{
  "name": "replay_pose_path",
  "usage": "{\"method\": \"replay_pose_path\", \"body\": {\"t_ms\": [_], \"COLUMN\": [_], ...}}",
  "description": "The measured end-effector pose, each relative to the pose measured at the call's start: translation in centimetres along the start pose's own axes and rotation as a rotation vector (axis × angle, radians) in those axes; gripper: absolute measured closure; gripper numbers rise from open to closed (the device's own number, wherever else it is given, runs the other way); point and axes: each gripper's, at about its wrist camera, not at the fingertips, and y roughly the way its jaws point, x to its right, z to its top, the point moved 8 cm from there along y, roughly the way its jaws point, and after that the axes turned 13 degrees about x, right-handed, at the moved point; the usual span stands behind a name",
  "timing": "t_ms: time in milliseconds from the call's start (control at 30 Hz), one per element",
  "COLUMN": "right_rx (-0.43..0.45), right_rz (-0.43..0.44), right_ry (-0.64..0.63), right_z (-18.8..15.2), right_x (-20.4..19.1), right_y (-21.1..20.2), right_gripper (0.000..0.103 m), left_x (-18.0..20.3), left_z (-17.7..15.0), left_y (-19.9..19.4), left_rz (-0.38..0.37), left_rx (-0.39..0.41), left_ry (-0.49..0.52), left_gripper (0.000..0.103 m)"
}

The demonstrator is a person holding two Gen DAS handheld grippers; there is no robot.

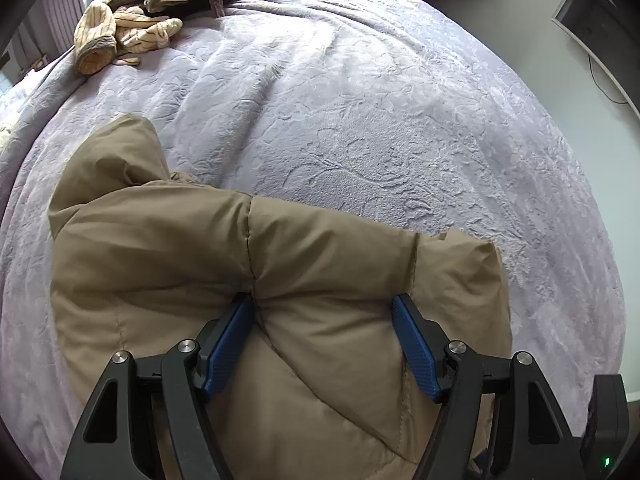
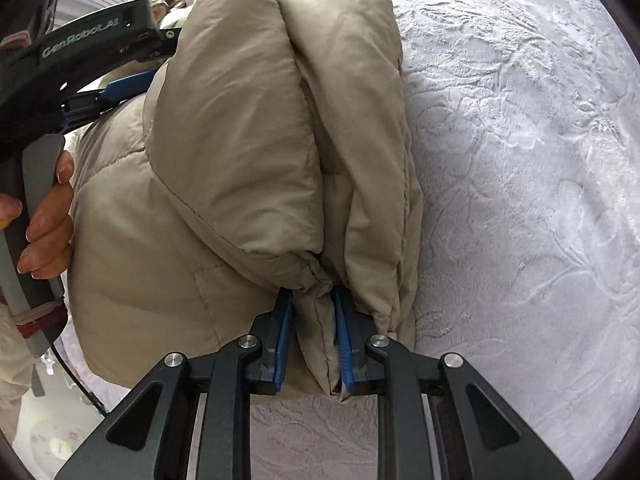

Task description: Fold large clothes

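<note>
A tan puffer jacket (image 1: pixel 192 264) lies bunched on the lilac bedspread (image 1: pixel 380 112). My left gripper (image 1: pixel 322 304) stands wide open, its blue pads (image 1: pixel 228 344) on either side of a puffy fold of the jacket. It also shows in the right wrist view (image 2: pixel 128 80), at the jacket's far left side. My right gripper (image 2: pixel 313 300) is shut on a gathered cuff or hem of the jacket (image 2: pixel 236 152), whose folded sleeve lies ahead of it.
A heap of striped beige and dark clothes (image 1: pixel 152 12) lies at the bed's far left corner. The bed's right edge meets a pale floor with a dark framed panel (image 1: pixel 592 12). The person's hand (image 2: pixel 48 224) holds the left gripper's handle.
</note>
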Motion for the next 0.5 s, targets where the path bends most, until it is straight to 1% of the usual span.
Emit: {"method": "replay_pose_path", "body": {"t_ms": [100,200,233,267,300,367,433,500], "right_rx": [-0.013,-0.018,-0.019,-0.019,-0.018,-0.015,-0.005,0.006], "right_rz": [0.013,0.014,0.012,0.011,0.014,0.023,0.03,0.036], "right_ry": [0.02,0.009,0.004,0.003,0.002,0.002,-0.001,0.002], "right_z": [0.9,1.4,1.6,1.8,1.9,1.4,1.5,1.9], "right_x": [0.4,0.8,0.9,0.8,0.7,-0.2,-0.5,-0.5], "right_y": [0.0,-0.5,-0.8,-0.7,-1.2,-1.5,-3.0,-3.8], "right_gripper": [0.08,0.079,0.078,0.078,0.078,0.078,0.07,0.057], "left_x": [-0.3,-0.7,-0.9,-1.0,-1.2,-1.7,-2.1,-2.6], "left_z": [0.0,-0.5,-0.8,-1.0,-1.3,-2.0,-3.0,-4.3], "left_y": [-1.8,-4.0,-4.9,-5.7,-6.8,-8.9,-10.8,-12.7], "left_rz": [-0.004,0.003,0.004,0.003,0.003,0.0,0.001,-0.002], "left_rx": [0.013,0.024,0.027,0.029,0.038,0.06,0.058,0.055], "left_ry": [-0.022,-0.029,-0.034,-0.039,-0.049,-0.071,-0.099,-0.133], "left_gripper": [0.03,0.03,0.026,0.019,0.01,0.01,0.01,0.01]}}
